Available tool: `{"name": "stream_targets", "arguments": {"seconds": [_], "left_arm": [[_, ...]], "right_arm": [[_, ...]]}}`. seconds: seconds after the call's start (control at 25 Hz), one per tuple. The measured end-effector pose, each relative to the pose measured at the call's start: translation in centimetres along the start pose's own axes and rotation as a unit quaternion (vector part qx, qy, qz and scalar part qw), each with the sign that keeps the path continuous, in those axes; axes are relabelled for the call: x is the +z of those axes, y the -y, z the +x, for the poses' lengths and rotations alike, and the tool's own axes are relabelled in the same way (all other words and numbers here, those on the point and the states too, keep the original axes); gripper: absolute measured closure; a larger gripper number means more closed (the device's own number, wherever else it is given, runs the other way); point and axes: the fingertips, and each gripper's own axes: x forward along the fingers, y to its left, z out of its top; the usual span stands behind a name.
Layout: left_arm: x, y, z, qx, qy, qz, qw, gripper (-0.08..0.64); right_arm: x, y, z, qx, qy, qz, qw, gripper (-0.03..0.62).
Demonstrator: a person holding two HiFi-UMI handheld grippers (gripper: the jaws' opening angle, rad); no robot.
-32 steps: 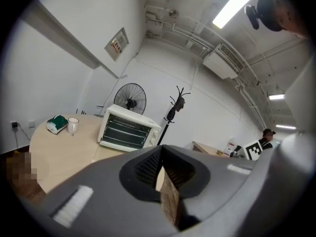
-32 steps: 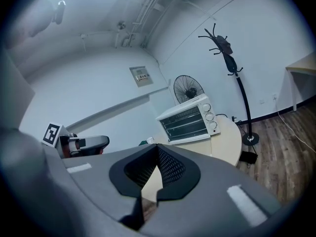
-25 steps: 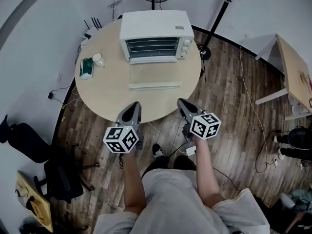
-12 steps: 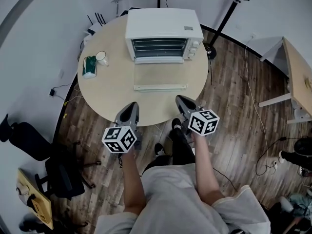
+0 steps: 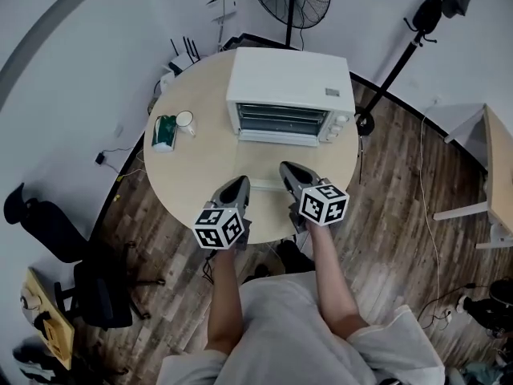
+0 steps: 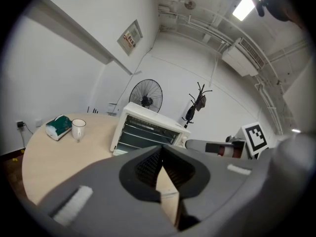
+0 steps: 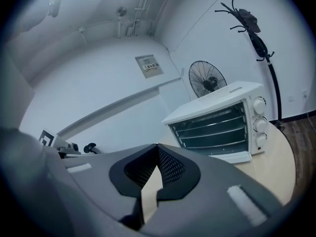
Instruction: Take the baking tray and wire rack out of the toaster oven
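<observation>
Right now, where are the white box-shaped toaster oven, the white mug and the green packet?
white toaster oven [image 5: 290,83], head view, on its flat top.
white mug [image 5: 185,120], head view, on its open top.
green packet [image 5: 164,132], head view, on its middle.

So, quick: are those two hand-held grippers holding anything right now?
Left hand-held gripper: closed, holding nothing.
Right hand-held gripper: closed, holding nothing.

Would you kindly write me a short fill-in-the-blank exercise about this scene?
1. The toaster oven stands on the round table with its door ____.
2. In the head view, the white mug stands to the oven's ____.
3. The left gripper and the right gripper both have jaws that are ____ and hold nothing.
Missing words: open; left; shut.
</observation>
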Motion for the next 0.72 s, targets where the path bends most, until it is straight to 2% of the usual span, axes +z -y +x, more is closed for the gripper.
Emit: {"name": "stream_targets", "arguments": {"seconds": [0.28, 0.44, 0.6, 0.72], "left_arm": [[1.2, -0.2, 6.0, -0.004, 0.005, -0.033, 0.9994, 0.503], [1.1, -1.2, 8.7, 0.002, 0.018, -0.086, 0.9962, 0.503], [0.7, -2.1, 11.5, 0.011, 0.033, -0.148, 0.9884, 0.503], [-0.3, -2.5, 13.5, 0.023, 0.028, -0.160, 0.9865, 0.503]], "right_arm": [[2.9, 3.6, 3.5, 0.016, 0.004, 0.003, 1.000, 0.592], [2.5, 5.8, 4.4, 0.012, -0.010, 0.001, 1.000, 0.592], [1.4, 8.4, 5.6, 0.000, -0.017, 0.019, 1.000, 0.592], [0.5, 10.3, 6.5, -0.002, -0.024, 0.037, 0.999, 0.592]]}}
